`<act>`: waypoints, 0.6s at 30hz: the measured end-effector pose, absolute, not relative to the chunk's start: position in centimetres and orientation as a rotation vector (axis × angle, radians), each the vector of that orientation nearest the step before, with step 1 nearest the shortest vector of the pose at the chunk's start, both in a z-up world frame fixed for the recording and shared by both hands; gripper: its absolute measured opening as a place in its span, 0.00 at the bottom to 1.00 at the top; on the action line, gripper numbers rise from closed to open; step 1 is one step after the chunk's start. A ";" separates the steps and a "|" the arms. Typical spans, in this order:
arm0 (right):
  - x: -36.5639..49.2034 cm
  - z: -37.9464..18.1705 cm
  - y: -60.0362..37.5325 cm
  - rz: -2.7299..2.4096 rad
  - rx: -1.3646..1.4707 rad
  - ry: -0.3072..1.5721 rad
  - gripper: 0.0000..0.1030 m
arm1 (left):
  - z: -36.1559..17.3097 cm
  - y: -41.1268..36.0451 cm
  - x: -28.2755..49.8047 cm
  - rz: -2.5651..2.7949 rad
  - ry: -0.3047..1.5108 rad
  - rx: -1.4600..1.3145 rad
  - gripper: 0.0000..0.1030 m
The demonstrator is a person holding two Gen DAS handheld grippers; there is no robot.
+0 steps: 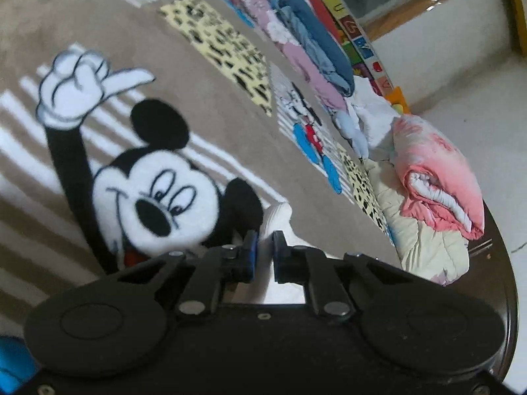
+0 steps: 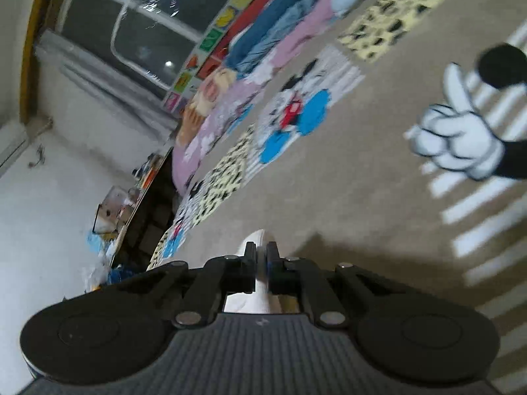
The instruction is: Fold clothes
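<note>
A white garment pokes up between the blue pads of my left gripper, which is shut on its fabric just above a tan blanket with a cartoon mouse. In the right wrist view my right gripper is shut on a fold of white garment that runs back under the fingers, low over the same tan blanket. Most of the garment is hidden beneath both grippers.
Rolled and piled bedding lies along the blanket's far edge: a blue roll, lilac cloth, a pink quilt on a cream one. A dark window, white wall and cluttered low shelf stand beyond.
</note>
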State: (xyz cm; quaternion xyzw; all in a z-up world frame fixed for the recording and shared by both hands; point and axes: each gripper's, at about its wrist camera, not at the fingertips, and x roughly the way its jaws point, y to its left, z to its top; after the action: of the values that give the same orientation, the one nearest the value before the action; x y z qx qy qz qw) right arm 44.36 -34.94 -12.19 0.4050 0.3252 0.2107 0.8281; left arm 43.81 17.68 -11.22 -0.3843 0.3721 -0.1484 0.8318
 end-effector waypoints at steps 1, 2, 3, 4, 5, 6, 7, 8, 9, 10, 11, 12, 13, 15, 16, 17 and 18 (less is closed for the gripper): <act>44.5 -12.6 -35.0 0.440 0.861 0.700 0.07 | -11.6 17.8 43.9 -0.308 0.794 -0.825 0.07; 44.5 -13.0 -35.0 0.439 0.870 0.706 0.07 | -11.9 18.0 43.9 -0.298 0.797 -0.838 0.07; 44.6 -13.4 -35.0 0.434 0.877 0.709 0.07 | -12.2 18.3 43.9 -0.288 0.800 -0.851 0.07; 44.8 -13.8 -34.9 0.425 0.877 0.718 0.07 | -12.6 18.5 44.0 -0.279 0.804 -0.864 0.07; 44.9 -14.1 -34.8 0.415 0.875 0.729 0.07 | -12.9 18.7 44.0 -0.266 0.810 -0.876 0.07; 45.2 -14.4 -34.4 0.395 0.837 0.755 0.07 | -13.3 19.0 44.1 -0.257 0.817 -0.885 0.07; 45.4 -14.5 -33.8 0.372 0.791 0.784 0.08 | -13.5 19.1 44.0 -0.250 0.821 -0.888 0.07; 45.5 -14.7 -33.3 0.356 0.741 0.807 0.07 | -13.8 19.3 43.9 -0.244 0.823 -0.901 0.07; 45.6 -14.7 -32.8 0.343 0.703 0.816 0.07 | -14.1 19.5 43.9 -0.238 0.825 -0.915 0.07; 45.7 -14.4 -32.5 0.336 0.673 0.819 0.07 | -14.4 19.7 43.8 -0.233 0.823 -0.932 0.07; 45.7 -14.1 -32.2 0.329 0.646 0.821 0.07 | -14.6 19.8 43.7 -0.228 0.821 -0.950 0.08; 45.8 -13.8 -31.9 0.323 0.618 0.822 0.08 | -14.7 19.9 43.6 -0.222 0.819 -0.968 0.08; 45.7 -13.4 -31.6 0.318 0.589 0.823 0.08 | -14.7 19.9 43.6 -0.215 0.820 -0.972 0.09; 45.5 -12.5 -31.3 0.283 0.526 0.810 0.09 | -14.4 20.0 43.2 -0.191 0.820 -0.968 0.14; 45.4 -12.0 -31.3 0.261 0.499 0.797 0.11 | -13.7 19.9 42.9 -0.174 0.814 -0.932 0.14; 45.2 -11.5 -31.4 0.238 0.472 0.784 0.14 | -13.0 19.9 42.6 -0.157 0.808 -0.892 0.14; 45.0 -10.9 -31.8 0.220 0.468 0.758 0.14 | -12.1 19.5 42.4 -0.148 0.800 -0.826 0.14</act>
State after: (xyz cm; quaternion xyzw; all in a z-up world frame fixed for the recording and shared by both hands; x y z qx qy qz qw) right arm 44.95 -31.84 -10.90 0.2260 0.3656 0.1062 0.8966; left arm 42.36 19.54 -12.12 -0.3901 0.3781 -0.0697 0.8367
